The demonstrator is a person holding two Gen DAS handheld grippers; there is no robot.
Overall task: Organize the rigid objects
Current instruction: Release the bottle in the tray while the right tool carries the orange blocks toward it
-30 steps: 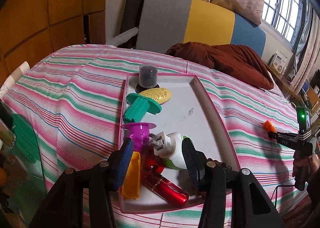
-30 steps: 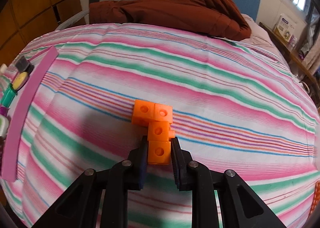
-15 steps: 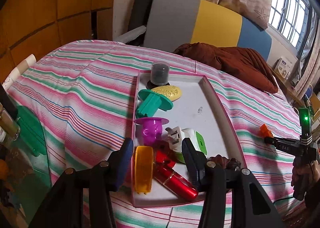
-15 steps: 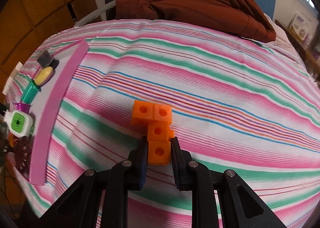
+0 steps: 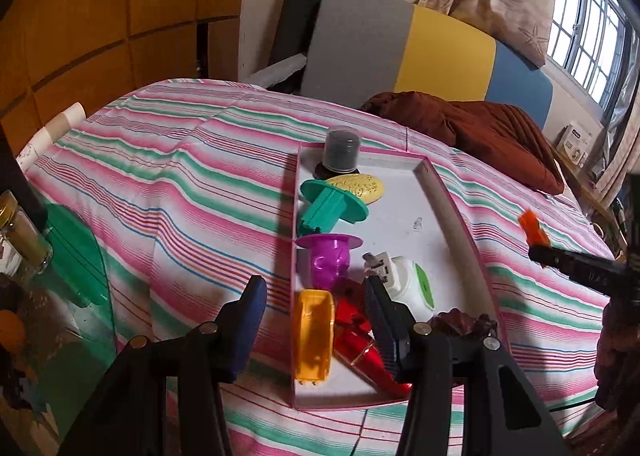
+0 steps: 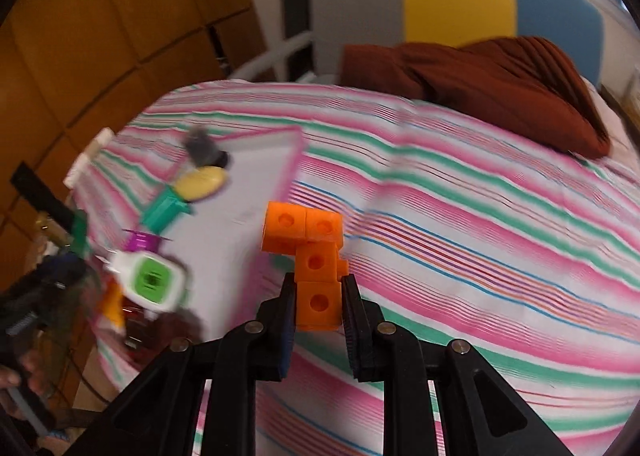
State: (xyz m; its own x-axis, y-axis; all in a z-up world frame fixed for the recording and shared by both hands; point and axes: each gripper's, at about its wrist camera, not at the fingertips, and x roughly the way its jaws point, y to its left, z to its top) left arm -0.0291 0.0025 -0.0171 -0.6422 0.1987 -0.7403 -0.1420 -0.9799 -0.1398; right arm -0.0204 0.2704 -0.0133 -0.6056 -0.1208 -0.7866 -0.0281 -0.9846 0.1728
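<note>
My right claw [image 6: 318,310] has swung toward the pink tray [image 6: 280,159] since a second ago: back then the tray was only a strip at the far left of its view, and now its right wall lies just left of the orange cube piece [image 6: 314,256] I carry. That claw is clamped on the piece's lowest cube, both pads pressed to its sides, with the rest of the cubes sticking out ahead over the striped bedspread [image 6: 480,223]. The tray's contents are blurred in this view.

My left claw [image 5: 316,320] hangs over the tray's [image 5: 452,207] near end, jaws parted and gripping nothing. Between and beyond them lie an orange shell [image 5: 314,336], a red tube [image 5: 364,352] and a white plug with a green face [image 5: 408,284]. Farther along the tray's left side come a purple cup [image 5: 330,260], a teal flanged piece [image 5: 332,207], a yellow oval [image 5: 358,187] and a dark capped jar [image 5: 341,151]. At the right edge, the orange piece [image 5: 533,228] shows at my other claw's tip, right of the tray.
</note>
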